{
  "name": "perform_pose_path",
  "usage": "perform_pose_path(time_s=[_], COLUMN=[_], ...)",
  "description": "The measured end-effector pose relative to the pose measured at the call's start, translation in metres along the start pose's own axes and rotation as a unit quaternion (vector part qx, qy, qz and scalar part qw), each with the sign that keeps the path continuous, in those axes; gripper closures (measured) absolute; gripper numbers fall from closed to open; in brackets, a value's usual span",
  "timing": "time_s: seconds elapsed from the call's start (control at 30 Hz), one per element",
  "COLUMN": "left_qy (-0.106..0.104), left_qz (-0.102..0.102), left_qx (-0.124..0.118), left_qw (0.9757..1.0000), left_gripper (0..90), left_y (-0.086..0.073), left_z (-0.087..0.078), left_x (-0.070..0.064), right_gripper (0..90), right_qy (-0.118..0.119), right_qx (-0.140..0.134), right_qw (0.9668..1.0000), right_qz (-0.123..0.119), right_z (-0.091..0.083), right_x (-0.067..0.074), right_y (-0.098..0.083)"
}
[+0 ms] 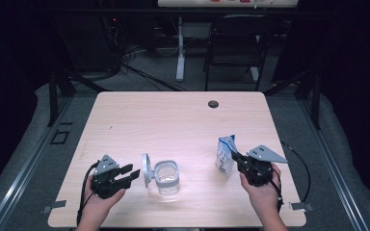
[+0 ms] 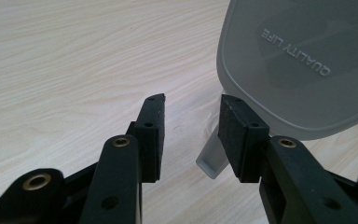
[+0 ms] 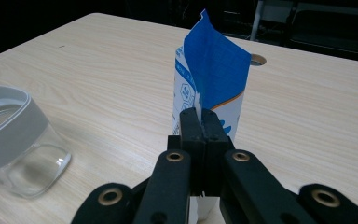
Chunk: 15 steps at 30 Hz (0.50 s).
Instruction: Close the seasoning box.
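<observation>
A clear square jar with a grey rim stands near the table's front, also seen at the left of the right gripper view. Its grey lid stands on edge at the jar's left side; the lid reads "QUALITY LIFE". My left gripper is open just left of the lid, and a small lid tab sits by the right pad of this gripper. A blue and white pouch stands upright to the right. My right gripper is shut on the torn edge of the pouch.
The light wooden table has a round cable hole at its far right. A dark chair and a white desk leg stand beyond the far edge. Cables trail from both grippers.
</observation>
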<state>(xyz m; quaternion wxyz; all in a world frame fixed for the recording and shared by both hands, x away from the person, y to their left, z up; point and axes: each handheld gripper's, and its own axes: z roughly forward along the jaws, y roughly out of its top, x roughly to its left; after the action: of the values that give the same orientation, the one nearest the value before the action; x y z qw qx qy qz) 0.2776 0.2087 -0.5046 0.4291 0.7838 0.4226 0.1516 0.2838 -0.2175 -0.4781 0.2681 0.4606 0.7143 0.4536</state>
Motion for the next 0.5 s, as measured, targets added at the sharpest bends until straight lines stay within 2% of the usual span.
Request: perform_pose_path(time_s=[0.17, 0.33, 0.5], left_qy=[0.001, 0.000, -0.001], left_qz=[-0.003, -0.002, 0.000], left_qx=[-0.002, 0.000, 0.004], left_qw=[1.0000, 1.0000, 1.0000], left_gripper=[61.8, 61.9, 61.9], left_y=[0.000, 0.000, 0.000], left_z=[-0.001, 0.001, 0.000], left_x=[0.000, 0.000, 0.002], right_gripper=[90.0, 90.0, 90.0], right_qy=[0.008, 0.005, 0.003], right_qx=[0.007, 0.015, 0.017], right_qw=[0.9999, 0.9997, 0.9997], right_qz=[-0.005, -0.019, -0.018], right_z=[-0.001, -0.002, -0.002], right_x=[-0.005, -0.010, -0.016], right_y=[0.002, 0.004, 0.005])
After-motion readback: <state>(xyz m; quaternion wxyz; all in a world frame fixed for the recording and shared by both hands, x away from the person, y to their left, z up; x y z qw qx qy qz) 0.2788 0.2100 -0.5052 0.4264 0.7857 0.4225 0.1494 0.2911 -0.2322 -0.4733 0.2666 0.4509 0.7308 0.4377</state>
